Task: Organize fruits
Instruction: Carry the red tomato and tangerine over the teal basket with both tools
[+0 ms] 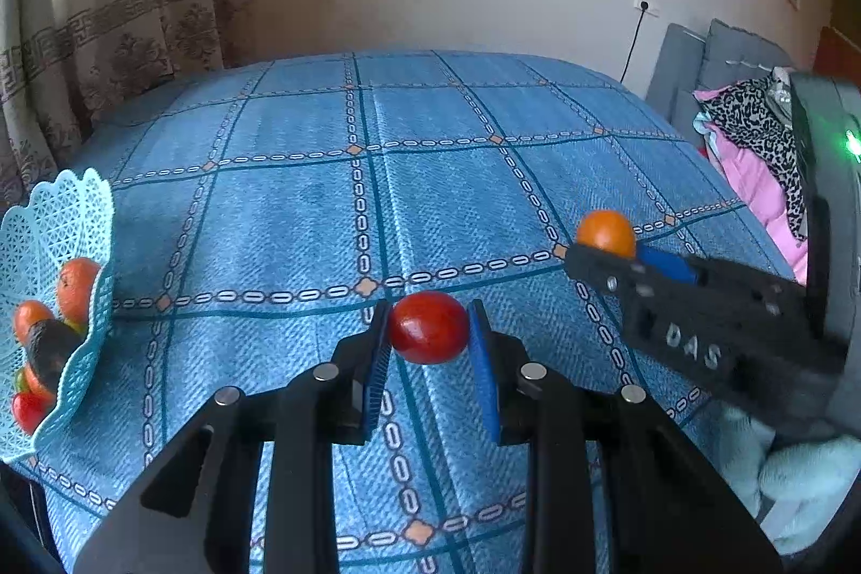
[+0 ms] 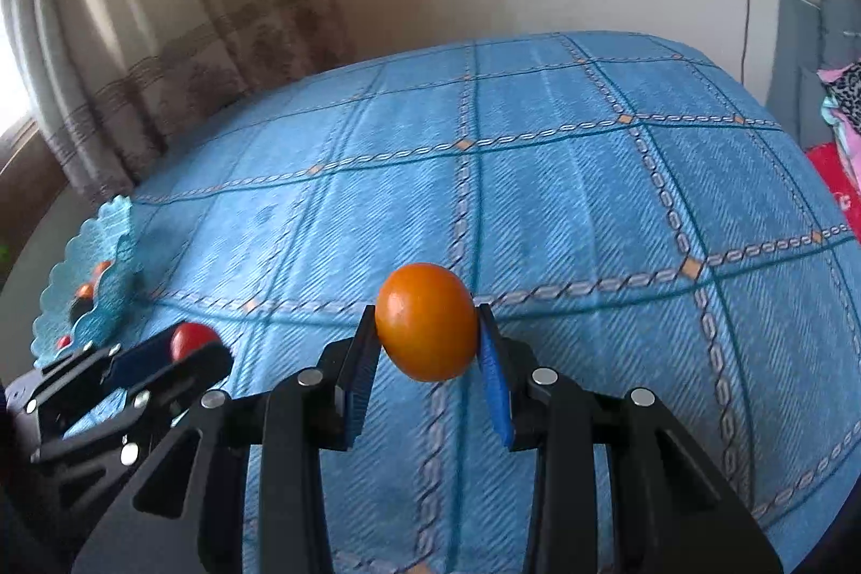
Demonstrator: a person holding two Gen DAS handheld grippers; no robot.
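The left gripper [image 1: 429, 332] pinches a red fruit [image 1: 428, 327] above the bed [image 1: 301, 208]. The right gripper [image 2: 426, 332] clamps an orange [image 2: 426, 322]. The basket [image 1: 80, 208] sits at nine o'clock, holding fruit.

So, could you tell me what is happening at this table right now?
A person is sorting fruit with two handheld grippers. The left gripper clamps a red fruit, the right gripper an orange fruit, both above the blue cloth. A light blue basket at the left already holds several fruits.
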